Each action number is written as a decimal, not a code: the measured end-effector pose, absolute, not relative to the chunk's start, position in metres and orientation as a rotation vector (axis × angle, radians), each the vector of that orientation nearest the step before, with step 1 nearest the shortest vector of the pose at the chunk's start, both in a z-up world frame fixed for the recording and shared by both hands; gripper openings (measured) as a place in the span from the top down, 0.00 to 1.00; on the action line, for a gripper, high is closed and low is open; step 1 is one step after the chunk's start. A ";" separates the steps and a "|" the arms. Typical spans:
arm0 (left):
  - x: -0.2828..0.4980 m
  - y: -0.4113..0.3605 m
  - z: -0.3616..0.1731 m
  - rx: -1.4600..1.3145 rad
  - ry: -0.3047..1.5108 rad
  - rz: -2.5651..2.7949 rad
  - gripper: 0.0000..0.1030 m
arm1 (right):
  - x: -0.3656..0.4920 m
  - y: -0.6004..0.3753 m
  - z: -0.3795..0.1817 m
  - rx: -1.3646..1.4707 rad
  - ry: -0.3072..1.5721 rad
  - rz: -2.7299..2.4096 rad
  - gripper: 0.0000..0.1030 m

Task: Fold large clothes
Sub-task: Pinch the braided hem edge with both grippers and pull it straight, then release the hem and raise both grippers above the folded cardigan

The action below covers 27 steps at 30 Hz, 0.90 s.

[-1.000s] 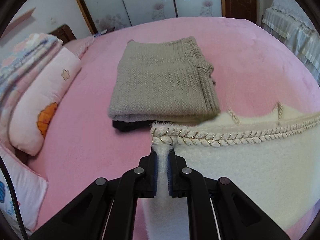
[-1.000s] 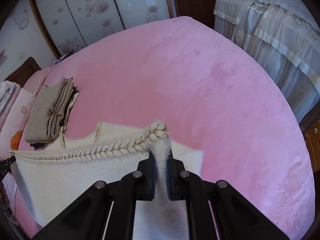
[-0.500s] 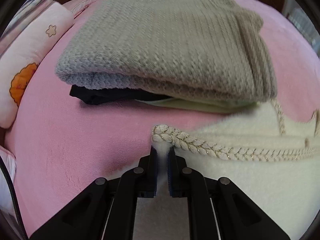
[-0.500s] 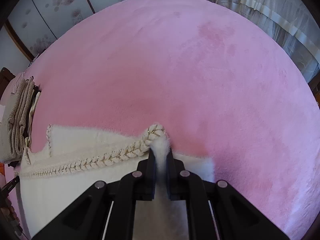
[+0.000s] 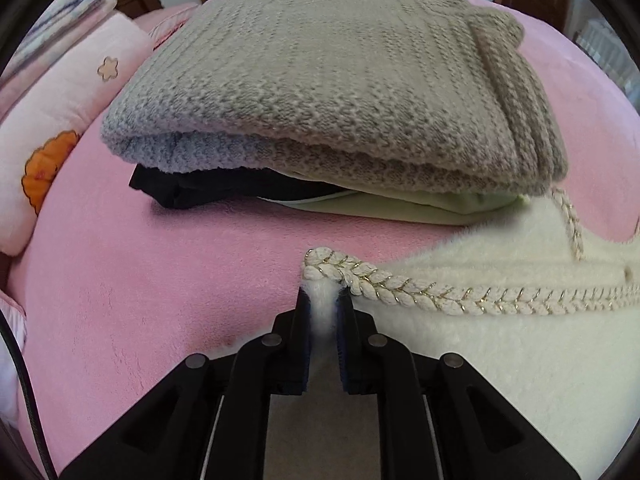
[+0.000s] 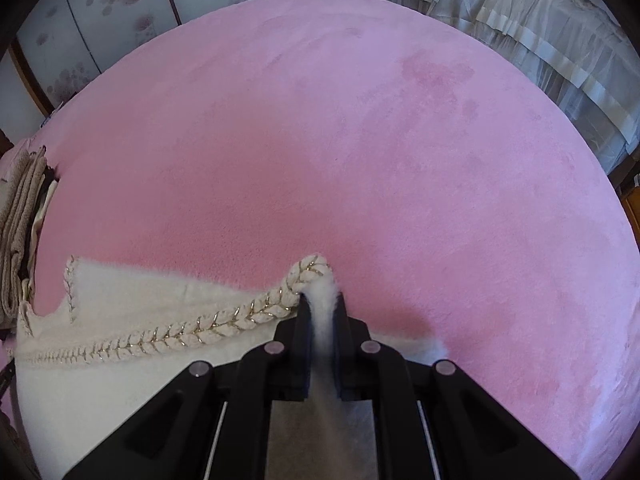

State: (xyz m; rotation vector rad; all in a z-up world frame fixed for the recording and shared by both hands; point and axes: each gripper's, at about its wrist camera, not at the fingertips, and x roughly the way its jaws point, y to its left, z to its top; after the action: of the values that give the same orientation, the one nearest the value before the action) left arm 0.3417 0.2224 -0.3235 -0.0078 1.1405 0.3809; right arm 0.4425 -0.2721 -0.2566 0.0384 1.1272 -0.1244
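A fluffy cream garment [image 5: 500, 352] with a gold-flecked braided trim [image 5: 440, 296] lies spread on the pink bed cover [image 5: 140, 280]. My left gripper [image 5: 324, 296] pinches its left corner just behind the trim, low over the bed; its jaws are opening, with the fuzzy fabric still between the pads. In the right wrist view my right gripper [image 6: 322, 300] is shut on the opposite corner of the cream garment [image 6: 120, 392], where the braided trim [image 6: 200, 332] ends. The trim runs fairly straight between the two corners.
A folded beige knit sweater [image 5: 340, 72] tops a stack with a black garment [image 5: 200, 188] and a pale green one [image 5: 420, 204], just beyond the left corner. Pillows [image 5: 52, 120] lie at the left. Bare pink cover [image 6: 360, 140] stretches ahead of the right gripper, with lace-draped furniture [image 6: 540, 28] beyond.
Both grippers have come down with the garment's trimmed edge, from hanging above the bed to lying on it. The left one now sits close to the folded stack.
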 end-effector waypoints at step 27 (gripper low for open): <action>0.147 0.097 -0.281 -0.107 1.146 0.322 0.22 | 0.211 -0.111 -0.213 -0.084 1.061 0.368 0.64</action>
State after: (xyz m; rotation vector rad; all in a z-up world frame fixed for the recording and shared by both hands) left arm 0.1466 0.0966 -0.2809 -0.1066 1.1457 0.3219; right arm 0.2110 -0.1109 -0.2130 -0.0840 1.0609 0.3675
